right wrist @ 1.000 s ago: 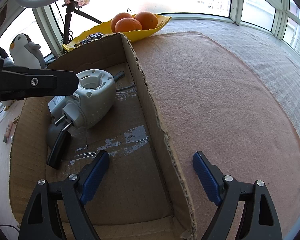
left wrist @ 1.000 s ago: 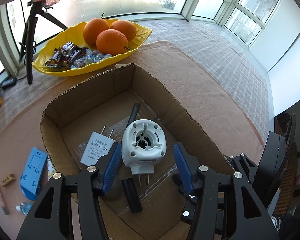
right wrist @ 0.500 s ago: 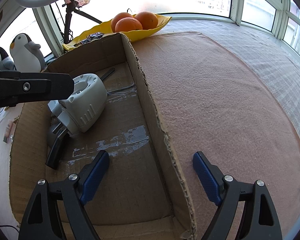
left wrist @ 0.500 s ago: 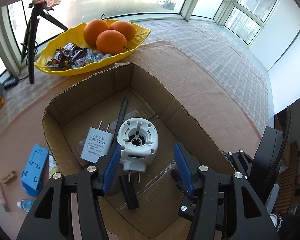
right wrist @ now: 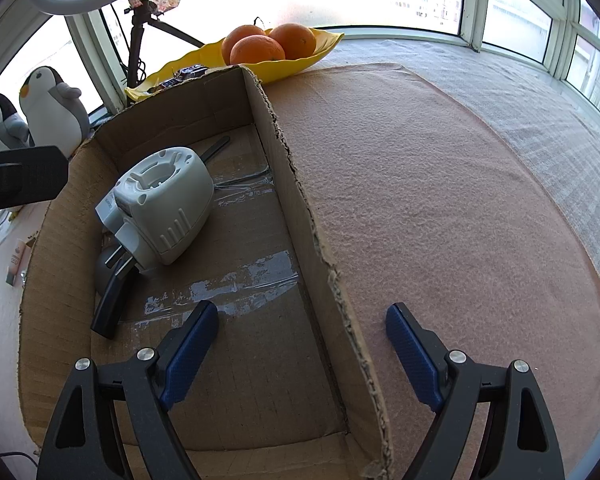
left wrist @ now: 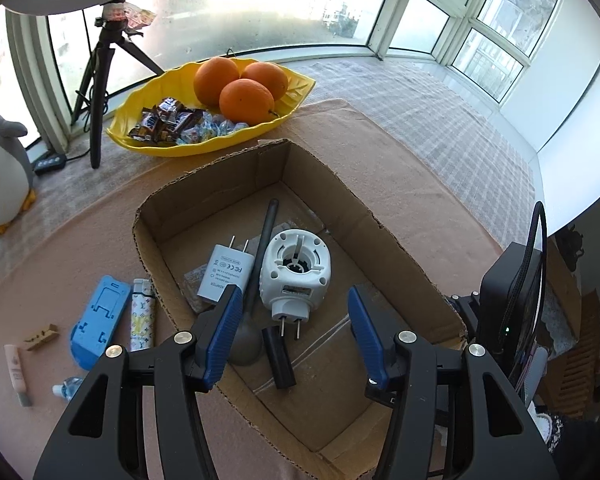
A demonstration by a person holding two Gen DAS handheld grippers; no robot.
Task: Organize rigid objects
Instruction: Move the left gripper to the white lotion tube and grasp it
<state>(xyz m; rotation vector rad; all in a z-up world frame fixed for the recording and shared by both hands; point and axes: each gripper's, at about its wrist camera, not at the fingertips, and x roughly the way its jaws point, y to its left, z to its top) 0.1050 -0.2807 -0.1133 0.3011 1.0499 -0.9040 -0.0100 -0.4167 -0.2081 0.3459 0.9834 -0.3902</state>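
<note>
Left wrist view is showing the bench point(left wrist: 380, 152), draped in a pinkish cloth, carrying an open cardboard box point(left wrist: 404, 256). Beyond the box a yellow tray point(left wrist: 140, 120) is holding three oranges point(left wrist: 246, 100) and wrapped sweets. Inside the box a white plug-in device point(left wrist: 294, 272) is lying with its prongs toward the camera, a white adapter point(left wrist: 226, 272) is sitting just left of it, a grey spoon point(left wrist: 256, 288) is running between the two, and a small black piece point(left wrist: 278, 356) is lying below the prongs. Left of the box, on the cloth, a blue holder point(left wrist: 98, 320), a lighter point(left wrist: 142, 320), a tube point(left wrist: 16, 372) and a clothespin point(left wrist: 40, 336) are resting. The left claw point(left wrist: 294, 334) is hanging open above the box with nothing between its pads. In the right wrist view the right claw point(right wrist: 302, 346) is standing wide open, straddling the box's right wall and gripping nothing.
</note>
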